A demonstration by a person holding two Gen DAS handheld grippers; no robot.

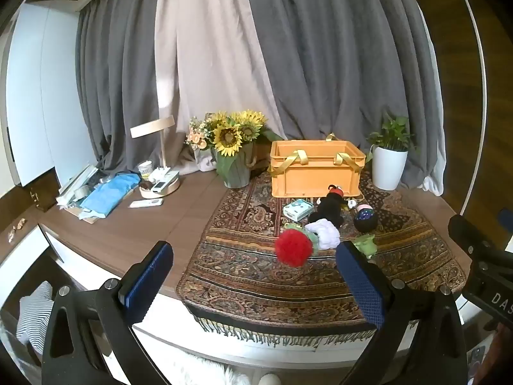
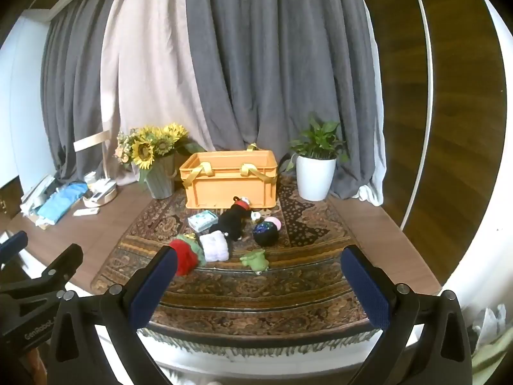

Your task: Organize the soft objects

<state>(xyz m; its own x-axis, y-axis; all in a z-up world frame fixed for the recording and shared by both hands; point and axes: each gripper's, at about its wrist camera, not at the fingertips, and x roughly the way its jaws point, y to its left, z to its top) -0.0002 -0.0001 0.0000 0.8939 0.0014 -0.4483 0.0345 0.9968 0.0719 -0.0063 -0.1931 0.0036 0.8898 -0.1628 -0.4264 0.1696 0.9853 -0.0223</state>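
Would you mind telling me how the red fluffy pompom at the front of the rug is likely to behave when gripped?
The red pompom looks fuzzy and loosely piled, so it probably squashes easily and weighs little. Its rounded shape suggests it may roll or shift on the rug if nudged.

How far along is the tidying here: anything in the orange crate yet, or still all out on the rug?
Nothing looks done: what shows of the orange crate inside is bare. Nothing is in hand: the left hand-held gripper and right hand-held gripper are open, short of the pile. Left on the rug: red pompom, white cloth, black plush, green frog, dark ball.
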